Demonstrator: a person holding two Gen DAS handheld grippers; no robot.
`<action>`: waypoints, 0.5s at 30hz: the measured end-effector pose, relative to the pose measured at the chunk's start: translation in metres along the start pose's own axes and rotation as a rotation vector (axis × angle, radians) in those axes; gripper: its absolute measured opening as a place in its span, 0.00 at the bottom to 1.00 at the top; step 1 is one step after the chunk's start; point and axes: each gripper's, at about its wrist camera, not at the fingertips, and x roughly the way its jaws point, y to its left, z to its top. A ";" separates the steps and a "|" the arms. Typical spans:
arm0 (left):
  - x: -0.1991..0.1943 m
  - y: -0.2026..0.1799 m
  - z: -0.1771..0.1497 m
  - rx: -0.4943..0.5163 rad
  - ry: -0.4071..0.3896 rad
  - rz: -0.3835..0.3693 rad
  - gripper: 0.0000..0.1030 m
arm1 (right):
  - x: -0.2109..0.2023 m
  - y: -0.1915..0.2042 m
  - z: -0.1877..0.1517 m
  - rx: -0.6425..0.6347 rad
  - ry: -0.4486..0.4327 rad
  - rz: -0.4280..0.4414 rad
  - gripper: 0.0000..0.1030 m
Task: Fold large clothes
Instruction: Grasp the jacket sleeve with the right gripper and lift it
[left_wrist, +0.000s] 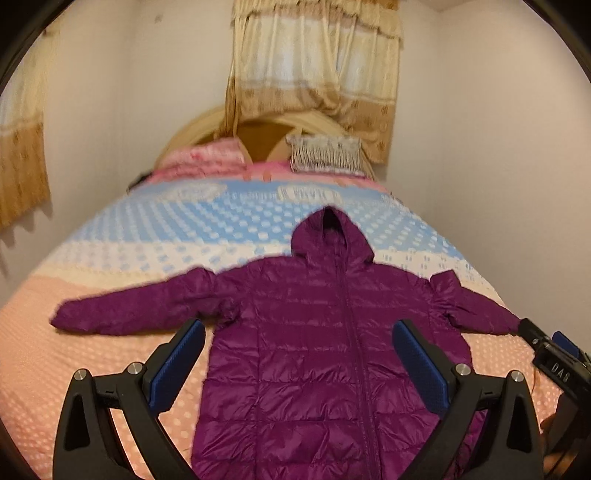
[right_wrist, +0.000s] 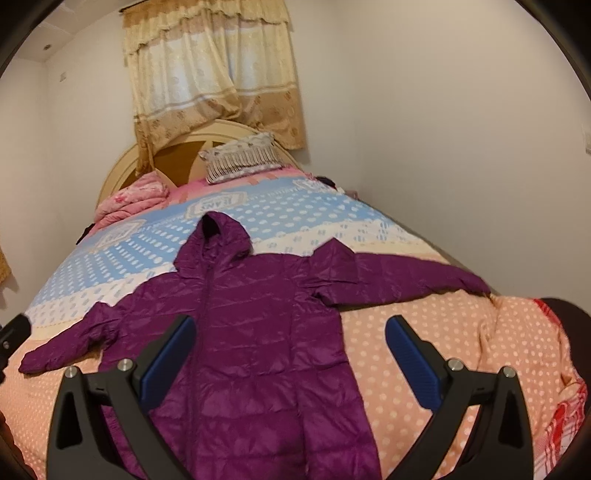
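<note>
A purple hooded puffer jacket (left_wrist: 317, 332) lies flat and zipped on the bed, hood toward the headboard and both sleeves spread out sideways. My left gripper (left_wrist: 299, 354) hovers open above its lower body, nothing between the blue pads. In the right wrist view the same jacket (right_wrist: 258, 332) lies left of centre, and my right gripper (right_wrist: 290, 350) is open over its right hem and the bedspread. The right gripper's body (left_wrist: 554, 362) shows at the edge of the left wrist view, beside the right sleeve cuff. The jacket's bottom hem is hidden below both views.
The bed (right_wrist: 424, 350) carries a peach, cream and blue dotted cover. A striped pillow (left_wrist: 325, 153) and a folded pink quilt (left_wrist: 207, 158) lie at the headboard. Curtains (left_wrist: 314, 66) hang behind. Walls stand close on both sides. Red patterned fabric (right_wrist: 565, 417) lies at the right edge.
</note>
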 end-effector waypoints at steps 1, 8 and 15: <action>0.010 0.004 -0.001 -0.013 0.018 -0.005 0.98 | 0.008 -0.007 0.000 0.008 0.006 -0.009 1.00; 0.075 0.041 -0.003 -0.022 0.054 0.121 0.98 | 0.093 -0.139 0.007 0.234 0.130 -0.138 0.95; 0.147 0.069 -0.010 0.037 0.074 0.284 0.98 | 0.165 -0.281 0.009 0.602 0.254 -0.240 0.85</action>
